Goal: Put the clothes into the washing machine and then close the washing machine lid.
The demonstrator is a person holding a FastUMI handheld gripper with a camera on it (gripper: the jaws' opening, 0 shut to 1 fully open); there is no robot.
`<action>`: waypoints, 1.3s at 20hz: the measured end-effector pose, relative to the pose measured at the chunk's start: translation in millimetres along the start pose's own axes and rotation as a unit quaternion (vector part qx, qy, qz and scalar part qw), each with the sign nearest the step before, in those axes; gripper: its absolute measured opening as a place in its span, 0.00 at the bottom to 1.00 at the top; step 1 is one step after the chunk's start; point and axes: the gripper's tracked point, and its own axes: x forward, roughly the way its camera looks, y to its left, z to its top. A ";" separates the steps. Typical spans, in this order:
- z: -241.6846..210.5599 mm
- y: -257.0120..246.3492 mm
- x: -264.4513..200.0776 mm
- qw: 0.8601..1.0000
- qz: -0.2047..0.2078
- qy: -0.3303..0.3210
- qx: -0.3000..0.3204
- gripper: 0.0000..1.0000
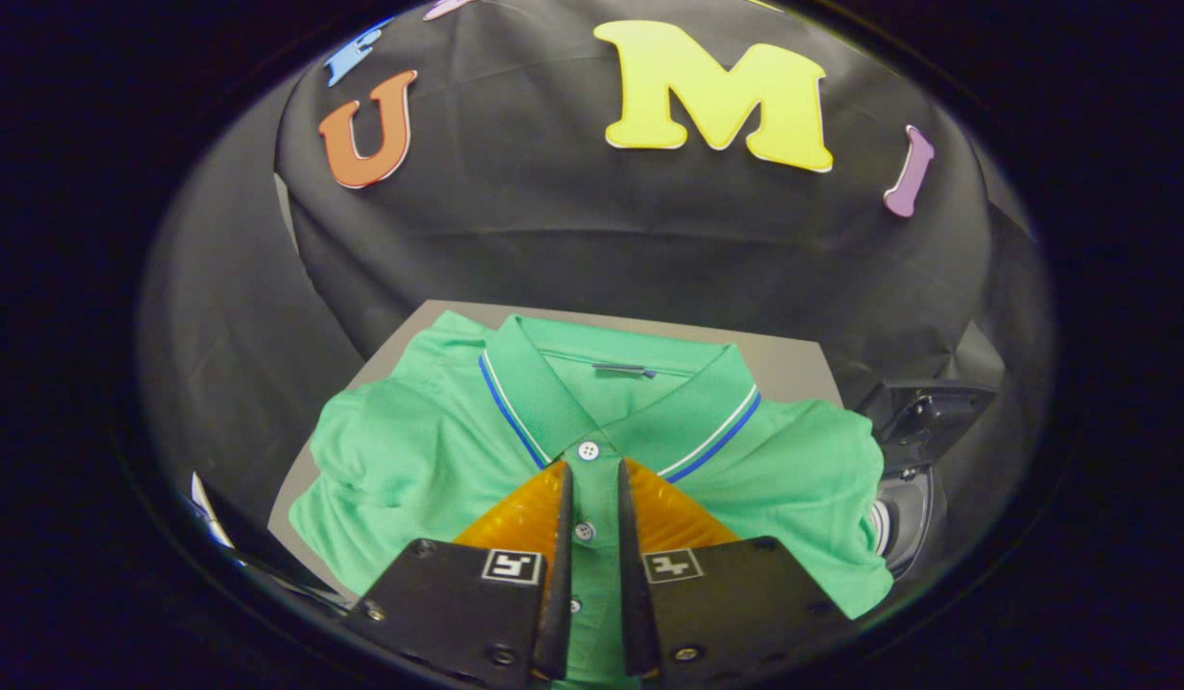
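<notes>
One green polo shirt lies folded, collar up, on a grey tabletop, w/ the gripper poised right over its button placket. Fingers sit narrowly apart, amber ribbed pads either side of the placket strip, buttons showing in the gap between them; whether the pads actually pinch cloth can't be told from here. Shirt looks like soft piqué knit: light, floppy, no stiffness, likely to sag and unfold once lifted, so a deep pinch thru several layers at the placket, just below the collar, seems the safest hold; a thin single-layer grab may slip or trail a sleeve. Collar is ribbed, edged w/ blue-and-white stripes, a small dark tab inside the neck. Sleeves bunch in rounded folds to both sides of the collar. Beyond the shirt's far sleeve, off the table edge, stands a dark glossy machine w/ a raised lid, prob. the washer, its round opening partly seen below. Black cloth drapes behind the table. Loading not yet begun, by the look of it.
</notes>
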 end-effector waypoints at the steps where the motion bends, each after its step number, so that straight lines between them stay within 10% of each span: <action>1: -0.2 0.9 -2.2 1.000 0.007 -0.002 0.016 0.16; 15: -8.7 -32.1 -125.1 0.990 0.094 -0.080 0.072 0.07; 26: -5.6 -156.9 -281.5 0.976 0.056 -0.179 0.111 0.07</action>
